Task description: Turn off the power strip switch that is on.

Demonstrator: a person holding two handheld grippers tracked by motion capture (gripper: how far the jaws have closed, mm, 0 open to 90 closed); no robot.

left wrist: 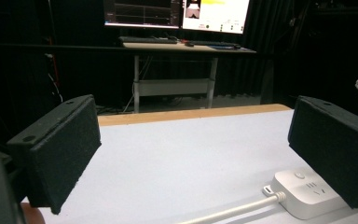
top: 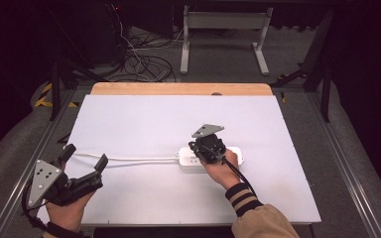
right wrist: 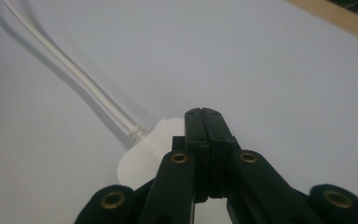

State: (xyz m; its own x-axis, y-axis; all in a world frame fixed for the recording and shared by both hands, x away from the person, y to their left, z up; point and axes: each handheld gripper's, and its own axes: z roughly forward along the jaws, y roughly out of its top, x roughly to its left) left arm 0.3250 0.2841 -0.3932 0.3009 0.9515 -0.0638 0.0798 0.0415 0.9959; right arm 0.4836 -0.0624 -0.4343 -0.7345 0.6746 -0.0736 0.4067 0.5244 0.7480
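While your right gripper (top: 204, 148) hovers over the white power strip (top: 232, 152) right of the table's (top: 144, 119) centre in the high view, your left gripper (top: 82, 163) waits near the left edge, jaws spread; in the left gripper view the pads (left wrist: 60, 154) stand wide apart, the strip (left wrist: 307, 191) at lower right; in the right gripper view the jaws are pressed together, empty, above the strip's cord end (right wrist: 144, 149). It's probably rigid, light, slick plastic; grasp across its narrow sides, not the limp cord (right wrist: 74, 74).
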